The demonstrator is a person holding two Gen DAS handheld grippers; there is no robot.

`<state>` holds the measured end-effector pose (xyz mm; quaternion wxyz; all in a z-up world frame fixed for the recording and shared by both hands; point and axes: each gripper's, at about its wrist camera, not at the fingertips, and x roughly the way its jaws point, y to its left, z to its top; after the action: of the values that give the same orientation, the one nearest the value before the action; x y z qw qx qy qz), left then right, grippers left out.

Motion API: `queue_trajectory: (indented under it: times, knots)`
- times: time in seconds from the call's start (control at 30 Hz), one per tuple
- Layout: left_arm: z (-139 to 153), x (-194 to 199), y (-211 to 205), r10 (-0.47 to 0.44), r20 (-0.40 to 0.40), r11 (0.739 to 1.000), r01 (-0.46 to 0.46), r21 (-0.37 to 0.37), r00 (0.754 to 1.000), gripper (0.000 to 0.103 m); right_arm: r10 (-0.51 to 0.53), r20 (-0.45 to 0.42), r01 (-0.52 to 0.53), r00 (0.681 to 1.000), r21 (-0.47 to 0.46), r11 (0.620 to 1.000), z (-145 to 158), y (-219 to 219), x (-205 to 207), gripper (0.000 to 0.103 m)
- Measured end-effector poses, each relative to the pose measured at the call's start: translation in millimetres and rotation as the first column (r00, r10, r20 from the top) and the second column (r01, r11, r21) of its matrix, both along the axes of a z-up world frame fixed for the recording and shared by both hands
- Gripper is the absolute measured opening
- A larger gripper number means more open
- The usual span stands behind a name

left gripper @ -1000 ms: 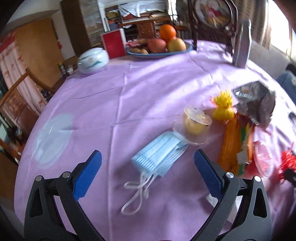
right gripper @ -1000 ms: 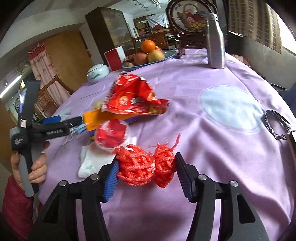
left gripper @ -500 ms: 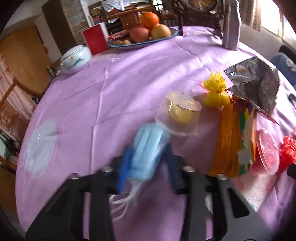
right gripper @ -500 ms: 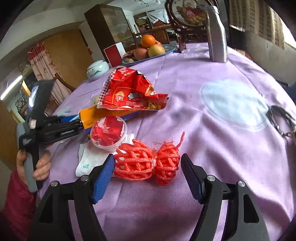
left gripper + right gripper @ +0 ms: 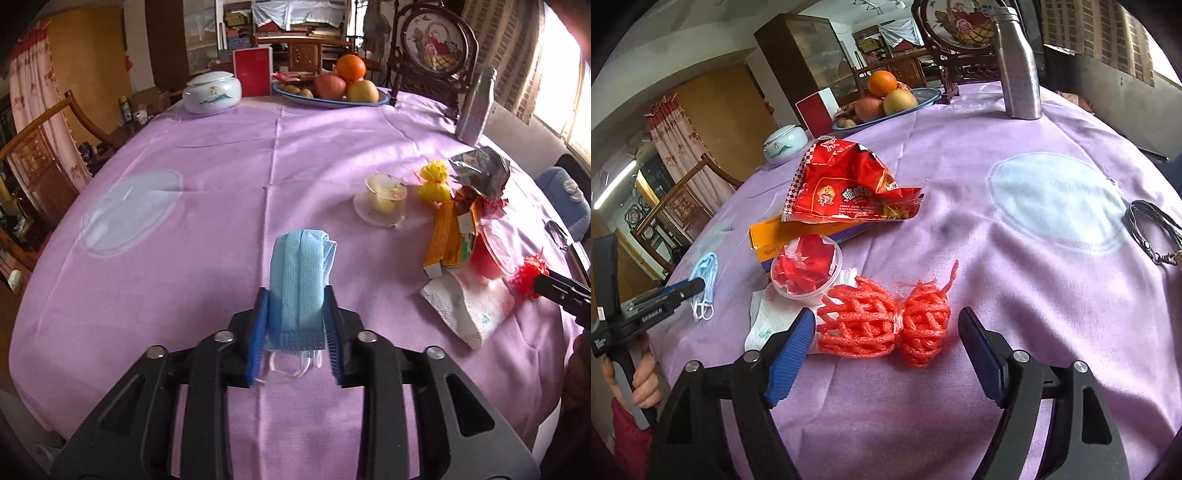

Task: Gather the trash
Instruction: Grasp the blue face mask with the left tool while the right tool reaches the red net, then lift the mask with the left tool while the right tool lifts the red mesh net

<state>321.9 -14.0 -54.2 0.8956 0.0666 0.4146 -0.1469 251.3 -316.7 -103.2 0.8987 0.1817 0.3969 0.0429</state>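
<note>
My left gripper is shut on a folded blue face mask and holds it above the purple tablecloth; its white ear loops hang below. The mask also shows in the right wrist view, held at the left. My right gripper is open, its jaws either side of a red foam fruit net lying on the cloth. Other trash lies nearby: a red snack bag, an orange box, a plastic cup with red scraps, a tissue, a yellow net and a clear cup.
A fruit plate, white lidded jar, red box and metal bottle stand at the table's far side. A cord bracelet lies at the right. Wooden chairs stand to the left.
My left gripper closed on the blue mask and lifted it off the cloth. My right gripper opened a little wider and stayed around the red net.
</note>
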Motion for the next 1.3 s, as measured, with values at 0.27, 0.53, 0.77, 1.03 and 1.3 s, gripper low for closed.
queue_trajectory:
  times: [0.27, 0.53, 0.77, 1.03, 1.3]
  knots:
    - [-10.9, 15.9, -27.7, 0.008, -0.005, 0.997, -0.007, 0.079, 1.000, 0.071, 0.001, -0.005, -0.001, 1.000, 0.013, 1.000, -1.0, -1.8, 0.4, 0.079]
    - [-25.2, 18.2, -30.9, 0.000, -0.056, 0.996, 0.005, 0.089, 0.998, 0.040, -0.001, 0.000, 0.001, 1.000, 0.018, 1.000, -1.8, -3.2, 0.2, 0.079]
    - [-24.2, 9.7, -31.5, -0.022, -0.027, 0.997, 0.024, 0.073, 0.999, 0.029, -0.004, -0.038, 0.003, 0.999, -0.020, 1.000, -3.7, 1.9, 7.3, 0.076]
    - [-17.4, 7.3, -18.6, -0.023, -0.022, 0.999, 0.022, -0.030, 1.000, 0.025, -0.002, 0.003, 0.003, 1.000, -0.061, 0.998, -0.3, 8.4, 4.8, 0.048]
    - [29.8, -42.7, 3.7, 0.002, 0.082, 0.998, 0.002, -0.055, 0.997, 0.024, -0.004, 0.063, 0.003, 0.998, 0.016, 1.000, 13.3, 10.0, -15.3, 0.048]
